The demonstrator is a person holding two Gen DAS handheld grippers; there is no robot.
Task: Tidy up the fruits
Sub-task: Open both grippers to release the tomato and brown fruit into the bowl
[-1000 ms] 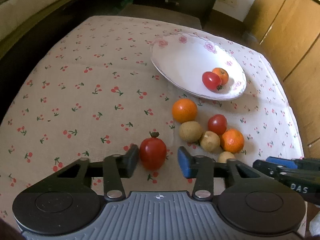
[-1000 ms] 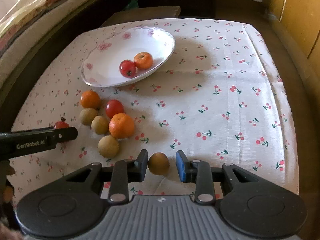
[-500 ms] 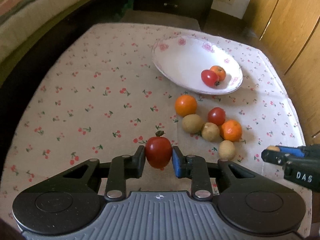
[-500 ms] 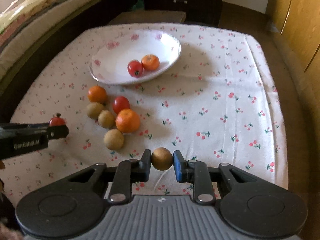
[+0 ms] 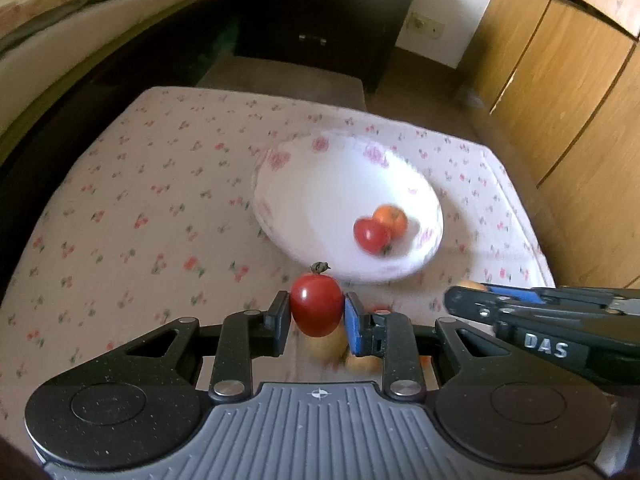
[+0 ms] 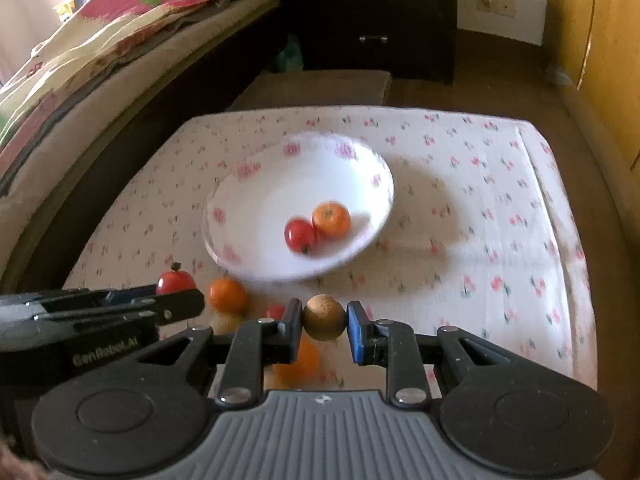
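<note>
Your left claw (image 5: pixel 317 314) pinches a tomato (image 5: pixel 316 309), your right claw (image 6: pixel 324 320) a brown fruit (image 6: pixel 324 317); near the bowl (image 6: pixel 240 216) they could collide or drop both.

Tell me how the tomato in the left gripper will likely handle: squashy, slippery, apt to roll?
The tomato looks glossy, so probably slick between the pads. It is round, so likely to roll once dropped in the bowl. Thin skin probably bruises under hard squeezing.

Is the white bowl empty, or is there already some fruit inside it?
Not empty. The white bowl holds a red tomato and an orange, side by side.
</note>
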